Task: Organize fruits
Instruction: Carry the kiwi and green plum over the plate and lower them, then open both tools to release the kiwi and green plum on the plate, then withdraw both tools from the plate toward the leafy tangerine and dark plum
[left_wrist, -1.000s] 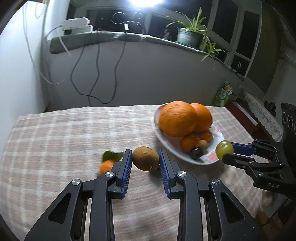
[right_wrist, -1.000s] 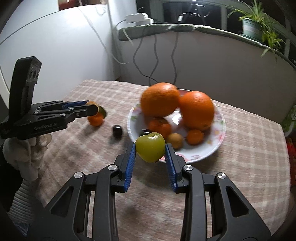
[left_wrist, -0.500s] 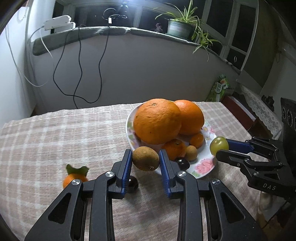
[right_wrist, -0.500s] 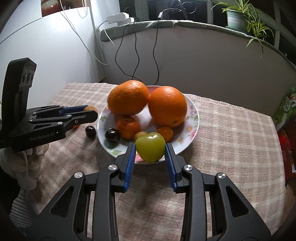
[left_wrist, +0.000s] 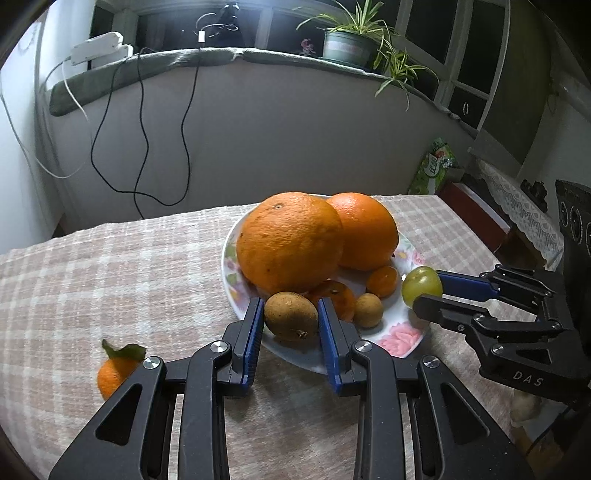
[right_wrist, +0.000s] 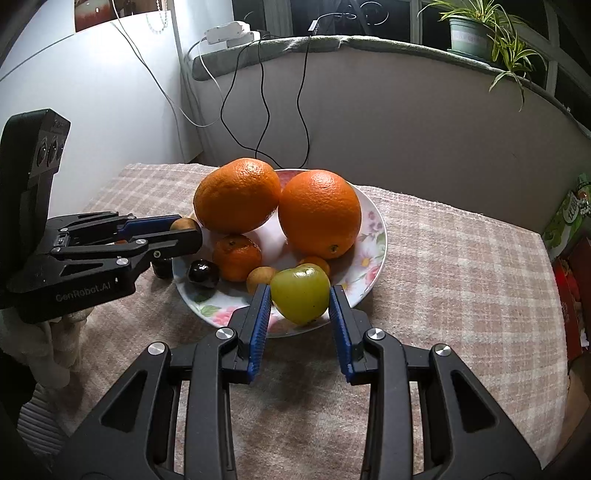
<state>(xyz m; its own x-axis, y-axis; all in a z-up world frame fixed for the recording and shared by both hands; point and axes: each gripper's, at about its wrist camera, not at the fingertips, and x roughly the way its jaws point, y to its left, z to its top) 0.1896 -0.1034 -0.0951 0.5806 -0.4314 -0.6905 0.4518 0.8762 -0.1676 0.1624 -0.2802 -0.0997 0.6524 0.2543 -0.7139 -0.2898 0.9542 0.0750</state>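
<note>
Two grippers: each carries one fruit to the near rim of the plate (left_wrist: 402, 341), so both loads can be set down among the fruit already gathered there.
Left gripper (left_wrist: 291, 320): closed on a brown kiwi (left_wrist: 291, 320), pads on its two flanks; it is held above the plate's near-left edge, just in front of the big orange (left_wrist: 290, 242).
Right gripper (right_wrist: 300, 294): closed on a green plum (right_wrist: 300, 294), held over the near-right rim, close to a small brown fruit (right_wrist: 259, 277).
Plate contents: two large oranges fill the back, so free room lies only along the front, which probably explains both approaches.
Dark cherry (right_wrist: 203, 273): lies inside the plate's left edge.
Left outside: a small tangerine (left_wrist: 112, 374) with a leaf sits on the checked tablecloth (left_wrist: 110, 280), well apart from the plate.
Risk: a rounded fruit released on the sloping rim may roll off.
</note>
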